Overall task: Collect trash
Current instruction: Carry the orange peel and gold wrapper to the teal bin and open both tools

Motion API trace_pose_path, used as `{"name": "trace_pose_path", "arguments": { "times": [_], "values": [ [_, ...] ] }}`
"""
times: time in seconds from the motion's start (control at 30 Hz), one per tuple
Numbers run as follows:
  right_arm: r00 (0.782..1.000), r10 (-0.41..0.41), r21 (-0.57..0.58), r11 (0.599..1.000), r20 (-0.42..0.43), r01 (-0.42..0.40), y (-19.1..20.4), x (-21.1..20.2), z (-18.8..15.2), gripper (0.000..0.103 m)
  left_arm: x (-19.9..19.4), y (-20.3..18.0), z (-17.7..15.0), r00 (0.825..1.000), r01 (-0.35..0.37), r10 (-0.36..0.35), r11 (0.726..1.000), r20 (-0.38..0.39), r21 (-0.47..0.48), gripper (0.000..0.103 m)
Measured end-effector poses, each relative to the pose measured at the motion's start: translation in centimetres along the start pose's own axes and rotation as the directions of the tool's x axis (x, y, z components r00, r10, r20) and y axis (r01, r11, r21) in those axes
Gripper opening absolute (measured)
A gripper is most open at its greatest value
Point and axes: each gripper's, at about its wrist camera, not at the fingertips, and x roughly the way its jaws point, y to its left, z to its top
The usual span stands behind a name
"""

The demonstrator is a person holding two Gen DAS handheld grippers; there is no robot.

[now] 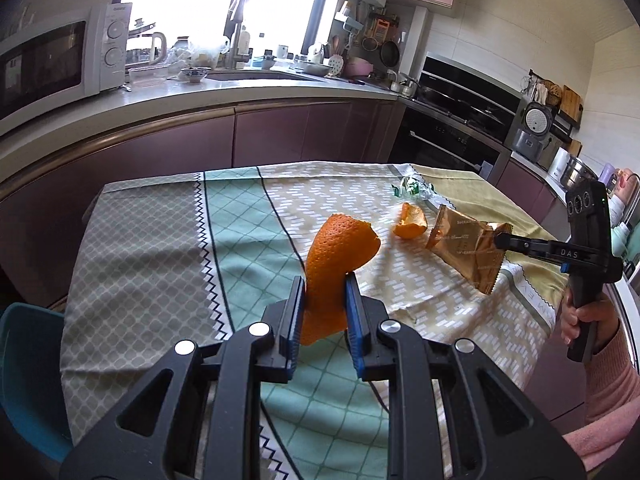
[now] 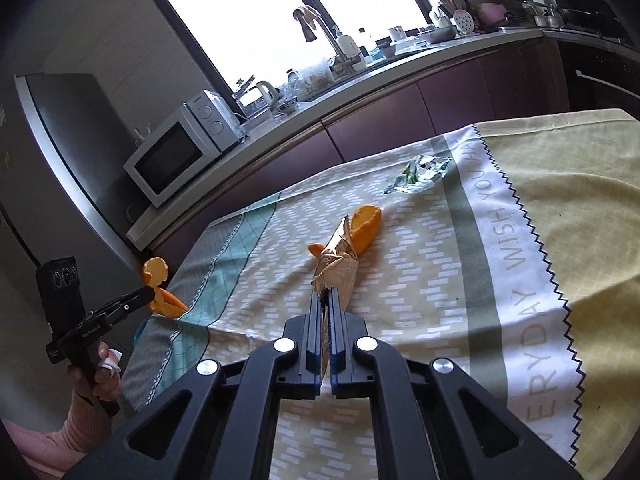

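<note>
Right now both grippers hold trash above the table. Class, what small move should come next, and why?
Probably carry both loads to a bin, which is not in view: the left gripper clamps an orange peel, the right gripper pinches a gold wrapper.

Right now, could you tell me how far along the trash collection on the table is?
Nothing visibly binned yet; no bin is clearly in view. In hand: the left gripper is shut on a large orange peel, and the right gripper is shut on the gold snack wrapper. Left: a small orange peel and a crumpled green wrapper lie on the tablecloth.
</note>
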Motion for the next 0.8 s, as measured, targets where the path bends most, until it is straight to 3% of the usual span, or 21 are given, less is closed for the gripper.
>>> {"name": "trace_pose_path", "arguments": {
  "times": [0.37,0.53,0.8],
  "values": [
    [0.977,0.210,-0.129,0.968,-0.041,-0.214,9.4,2.1,0.7,0.002,-6.7,5.8,-2.7,0.991,-0.119,0.125,0.988,0.052,-0.094,0.020],
    [0.946,0.307,-0.177,0.930,-0.107,-0.322,14.4,5.3,0.8,0.002,-9.9,9.8,-4.0,0.974,-0.203,0.215,0.967,0.065,-0.156,0.020],
    [0.873,0.422,-0.233,0.848,-0.245,-0.476,22.7,11.4,0.8,0.002,-14.1,16.7,-6.3,0.928,-0.351,0.372,0.903,0.038,-0.249,0.020]
  ]
}}
